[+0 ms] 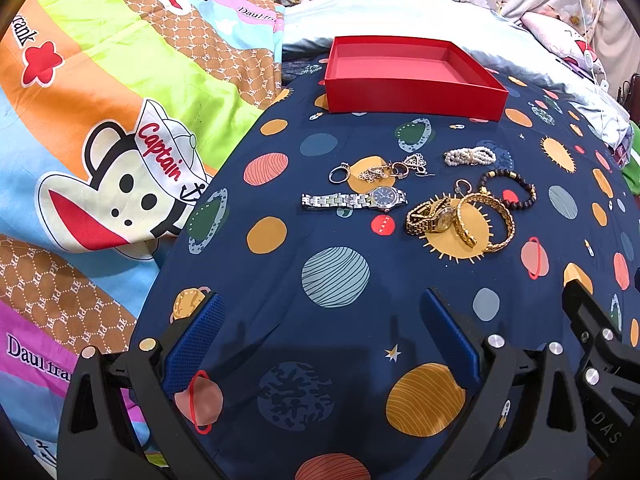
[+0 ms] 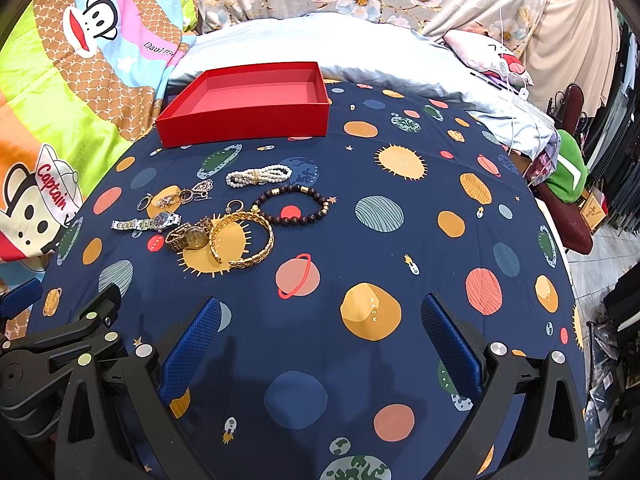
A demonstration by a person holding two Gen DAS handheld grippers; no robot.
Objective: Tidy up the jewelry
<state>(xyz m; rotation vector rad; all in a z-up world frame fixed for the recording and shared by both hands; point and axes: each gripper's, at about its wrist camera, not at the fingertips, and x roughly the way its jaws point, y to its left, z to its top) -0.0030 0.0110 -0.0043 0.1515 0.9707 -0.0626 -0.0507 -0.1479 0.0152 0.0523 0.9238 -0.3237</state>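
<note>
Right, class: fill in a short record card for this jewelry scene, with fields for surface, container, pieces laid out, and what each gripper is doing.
surface: navy planet-print sheet
container: red box, open, nothing inside, beyond the jewelry
pieces: silver watch, gold watch, gold bangle, dark bead bracelet, pearl bracelet, silver ring, small silver pieces
left gripper: open, holds nothing, short of the jewelry
right gripper: open, holds nothing
</note>
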